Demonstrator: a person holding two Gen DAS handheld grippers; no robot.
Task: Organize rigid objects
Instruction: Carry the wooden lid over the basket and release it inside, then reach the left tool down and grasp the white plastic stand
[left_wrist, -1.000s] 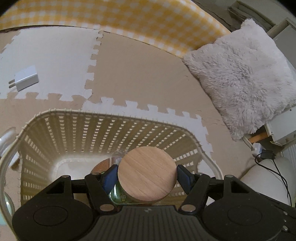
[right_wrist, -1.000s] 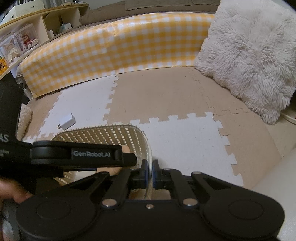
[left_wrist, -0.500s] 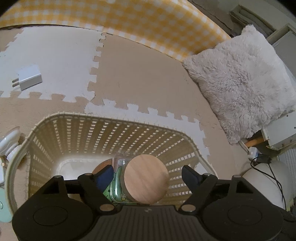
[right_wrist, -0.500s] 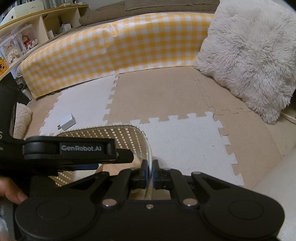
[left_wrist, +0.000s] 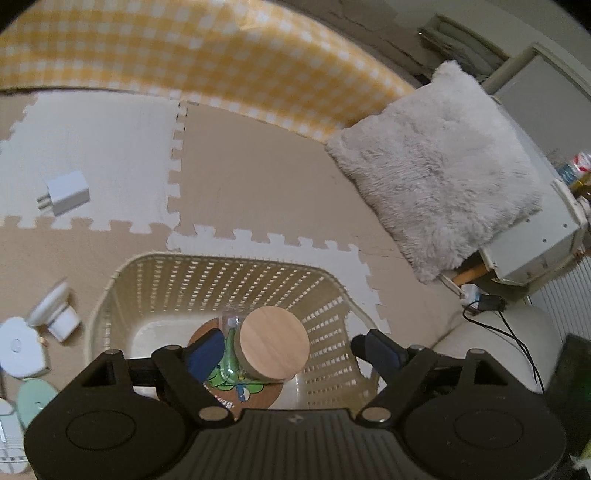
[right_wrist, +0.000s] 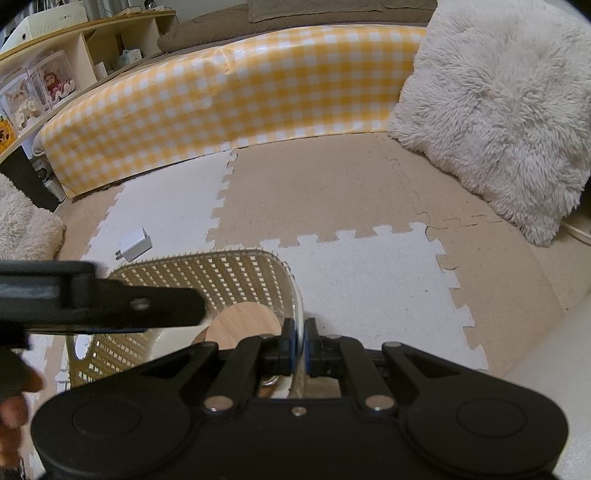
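In the left wrist view the left tool (left_wrist: 291, 352) hangs over a cream slotted basket (left_wrist: 229, 269) at lower centre of the frame. Its jaws have just been opening and stand wide apart; a glass jar with a round wooden lid (left_wrist: 273, 343) sits between them inside the basket, upright, and the pads do not press on it. The left blue pad is just beside the jar's glass; the right one is well clear. Under the jar lies a round brown coaster (left_wrist: 255, 400) with a green print and some pale lettering, too small and half hidden to read.

In the right wrist view the right tool (right_wrist: 300, 345) is clenched on the basket's near rim (right_wrist: 297, 295), the thin wall pinched between its blue pads at lower centre. The wooden lid shows just left of that grip.

A white plug adapter (left_wrist: 64, 192) lies on a white foam floor tile at the left of the frame, well apart from the basket. White and pale green items lie at the lower left edge, blurred. A shaggy grey cushion (left_wrist: 436, 162) rests at upper right against a yellow checked bumper (left_wrist: 207, 51).

On the shelf at the upper left of the right view a pale box (right_wrist: 48, 14) carries lettering too faint to read.
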